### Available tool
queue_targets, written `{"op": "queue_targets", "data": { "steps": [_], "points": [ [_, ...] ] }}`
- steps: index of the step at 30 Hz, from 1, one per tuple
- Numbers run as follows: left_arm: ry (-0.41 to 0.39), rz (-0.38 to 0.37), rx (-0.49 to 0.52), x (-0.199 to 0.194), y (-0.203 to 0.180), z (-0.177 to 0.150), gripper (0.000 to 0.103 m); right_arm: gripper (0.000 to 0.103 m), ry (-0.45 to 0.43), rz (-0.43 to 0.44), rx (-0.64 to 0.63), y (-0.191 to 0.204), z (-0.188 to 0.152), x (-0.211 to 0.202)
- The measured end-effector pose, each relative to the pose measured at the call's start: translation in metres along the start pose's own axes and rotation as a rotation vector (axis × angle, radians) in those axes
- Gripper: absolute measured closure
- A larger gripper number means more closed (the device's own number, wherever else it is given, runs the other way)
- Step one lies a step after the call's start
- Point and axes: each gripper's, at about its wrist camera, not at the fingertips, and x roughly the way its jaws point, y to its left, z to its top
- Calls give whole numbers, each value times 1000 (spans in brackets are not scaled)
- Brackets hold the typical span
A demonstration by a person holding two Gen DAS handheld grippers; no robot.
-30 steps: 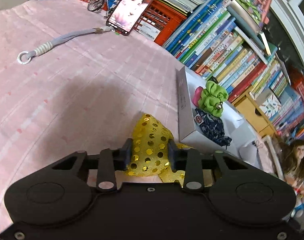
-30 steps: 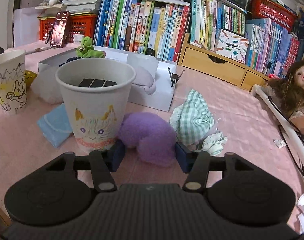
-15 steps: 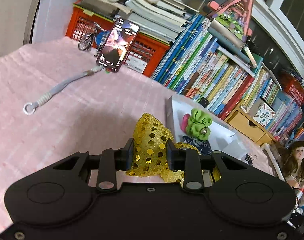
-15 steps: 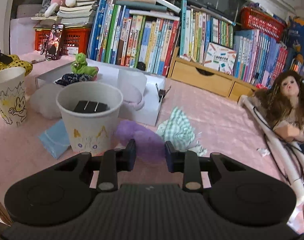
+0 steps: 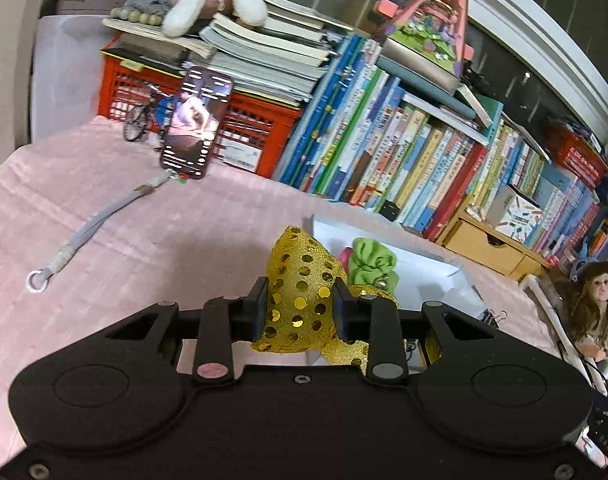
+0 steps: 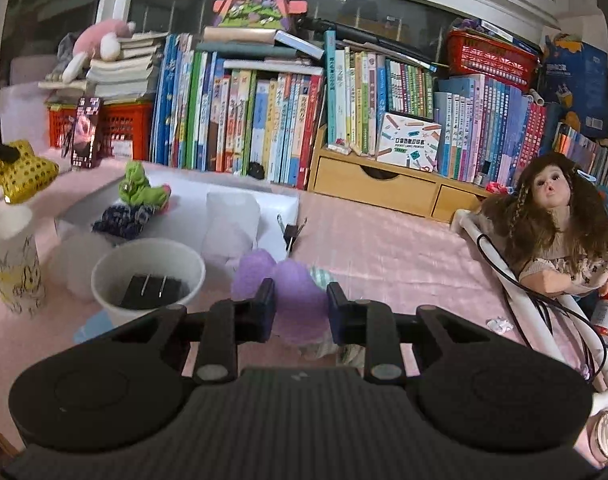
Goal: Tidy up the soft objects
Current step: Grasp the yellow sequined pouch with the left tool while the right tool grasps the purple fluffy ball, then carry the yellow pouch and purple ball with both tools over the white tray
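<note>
Jaws clamp soft things — left gripper [image 5: 301,306] a gold sequinned bow [image 5: 299,280], right gripper [image 6: 297,306] a purple plush [image 6: 293,284].

Two paper cups [image 6: 147,276], perhaps five soft items [image 6: 291,300].

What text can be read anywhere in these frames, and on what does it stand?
"POCKET LABEL PRINTER": small line on the white box atop the wooden drawers; the larger line above it is too blurred to read.
Book spines: printed, too small to read.
Phone: white lines of text on screen, blurred.
Crate label: illegible.
Paper cups: drawings only, no words.
</note>
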Motion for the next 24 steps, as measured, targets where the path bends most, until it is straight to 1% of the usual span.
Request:
{"op": "queue_targets", "data": {
  "steps": [5,7,10,13,17,21,24],
  "points": [
    [34,-17,27,14,-19,13,73,72,-25,9,18,-7,22,3],
    [42,-22,55,20,-31,20,73,72,-31,27,31,-10,35,7],
    [65,-35,112,32,-54,29,73,72,-11,53,57,-13,56,22],
    [105,-48,160,47,-77,36,73,72,34,59,77,-13,74,46],
    [155,-57,229,69,-110,38,73,72,108,47,88,-9,85,79],
    [219,-49,296,94,-141,34,73,72,175,38,75,-2,88,107],
    [256,-27,354,113,-159,27,73,72,221,37,54,5,87,123]
  ]
}}
